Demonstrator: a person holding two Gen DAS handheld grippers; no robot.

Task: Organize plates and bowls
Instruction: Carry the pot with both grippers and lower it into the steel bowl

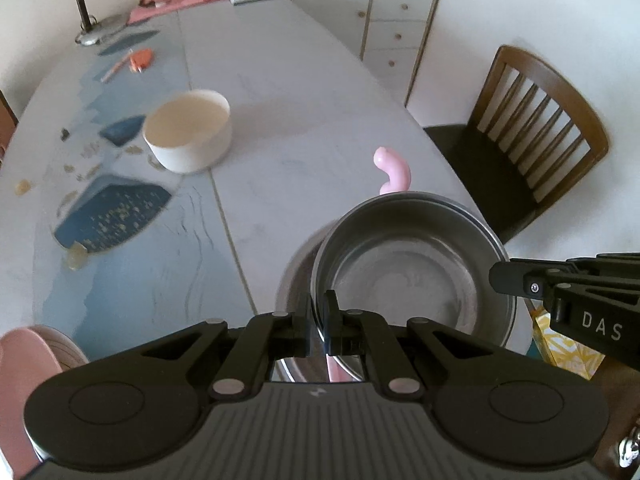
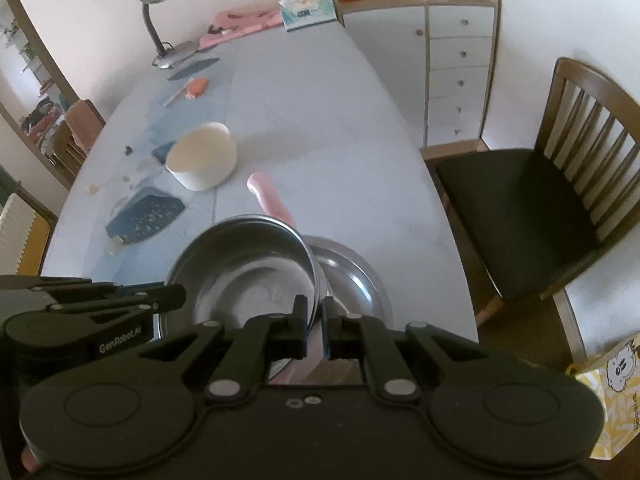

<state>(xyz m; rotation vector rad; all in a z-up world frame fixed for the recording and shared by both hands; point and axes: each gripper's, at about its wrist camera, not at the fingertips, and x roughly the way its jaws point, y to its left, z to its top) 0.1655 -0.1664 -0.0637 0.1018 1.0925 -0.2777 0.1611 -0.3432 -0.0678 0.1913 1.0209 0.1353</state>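
My left tool is clamped on the near rim of a steel bowl, one finger inside, one outside. A second steel dish shows beneath it on its left. My right tool reaches in at the bowl's right rim. Farther off on the desk stands a cream bowl, and a pink handle curves up behind the steel bowl.

Steel bowl: near worktop edge, over a second steel bowl.
Round tub: at 11 o'clock of the bowls, well apart.
Chair: at 2 o'clock, beside the worktop.
Lamp: far end, 11 o'clock.
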